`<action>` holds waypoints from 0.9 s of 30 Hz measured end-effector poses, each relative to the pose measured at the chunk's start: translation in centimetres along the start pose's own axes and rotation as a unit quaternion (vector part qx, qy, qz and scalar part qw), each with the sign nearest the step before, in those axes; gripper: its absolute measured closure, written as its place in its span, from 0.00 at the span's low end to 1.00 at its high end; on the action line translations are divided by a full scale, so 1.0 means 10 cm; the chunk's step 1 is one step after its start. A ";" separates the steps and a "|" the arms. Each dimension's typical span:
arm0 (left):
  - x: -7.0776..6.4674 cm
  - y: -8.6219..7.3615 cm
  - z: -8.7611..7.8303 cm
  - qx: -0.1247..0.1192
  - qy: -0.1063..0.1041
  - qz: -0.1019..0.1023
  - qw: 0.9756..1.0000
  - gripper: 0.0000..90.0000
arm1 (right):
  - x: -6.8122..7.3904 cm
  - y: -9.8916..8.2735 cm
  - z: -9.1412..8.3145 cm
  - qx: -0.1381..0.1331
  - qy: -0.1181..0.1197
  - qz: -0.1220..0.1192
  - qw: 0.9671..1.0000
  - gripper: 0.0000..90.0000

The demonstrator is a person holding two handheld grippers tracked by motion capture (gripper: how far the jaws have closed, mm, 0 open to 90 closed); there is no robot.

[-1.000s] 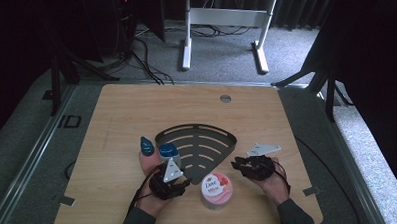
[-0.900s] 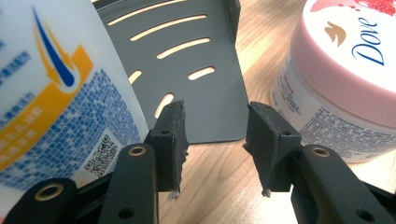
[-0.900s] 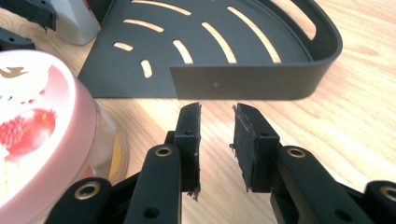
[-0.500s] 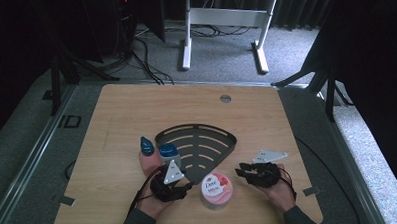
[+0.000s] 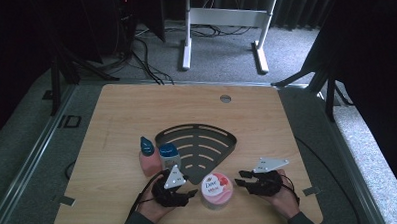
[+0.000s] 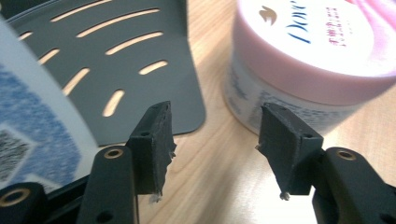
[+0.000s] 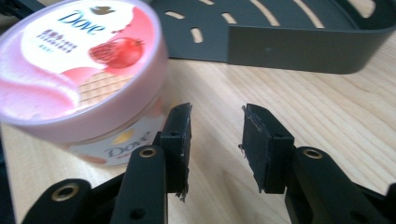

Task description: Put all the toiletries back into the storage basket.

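Note:
A pink Dove jar (image 5: 217, 190) stands upright on the wood near the front edge, just in front of the black slotted tray (image 5: 197, 147). My left gripper (image 5: 191, 194) lies to its left, pointing at it. In the left gripper view the left gripper (image 6: 215, 121) is open over bare wood, with the jar (image 6: 308, 56) ahead on the right. My right gripper (image 5: 240, 178) sits to the right of the jar. In its own view the right gripper (image 7: 215, 121) is open, the jar (image 7: 79, 74) off to the left. Both pairs of jaws have just been opening, with nothing between them.
A pink bottle with a blue cap (image 5: 148, 159) and a blue-lidded container (image 5: 169, 155) stand against the tray's left side, right behind my left hand. The tray's raised wall (image 7: 303, 49) runs across ahead of the right gripper. A round hole (image 5: 225, 98) sits near the table's far edge.
The right gripper has drawn a little to the right and toward the front edge, away from the jar. The left gripper and the jar have stayed where they were.

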State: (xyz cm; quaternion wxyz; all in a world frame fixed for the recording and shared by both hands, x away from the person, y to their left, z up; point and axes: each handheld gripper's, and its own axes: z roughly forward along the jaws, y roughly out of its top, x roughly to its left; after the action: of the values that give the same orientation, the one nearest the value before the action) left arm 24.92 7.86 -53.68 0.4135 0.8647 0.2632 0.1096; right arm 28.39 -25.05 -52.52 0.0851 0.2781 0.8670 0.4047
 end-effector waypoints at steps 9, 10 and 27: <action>-0.06 0.01 0.02 -0.003 -0.030 0.018 0.999 0.47 | 0.04 -0.03 0.01 0.003 0.036 -0.020 0.999 0.66; -0.07 0.01 0.02 -0.004 -0.033 0.019 0.999 0.47 | 0.04 -0.03 0.01 0.004 0.040 -0.021 0.999 0.65; -0.18 0.06 0.08 -0.003 -0.077 0.048 0.996 0.40 | 0.13 -0.05 -0.06 0.008 0.098 -0.077 0.992 0.60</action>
State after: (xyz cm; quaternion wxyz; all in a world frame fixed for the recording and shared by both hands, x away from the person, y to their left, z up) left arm 23.99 6.05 -53.73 0.4298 0.8808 0.1883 0.0633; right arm 26.88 -24.99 -52.46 0.0286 0.1707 0.8931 0.4152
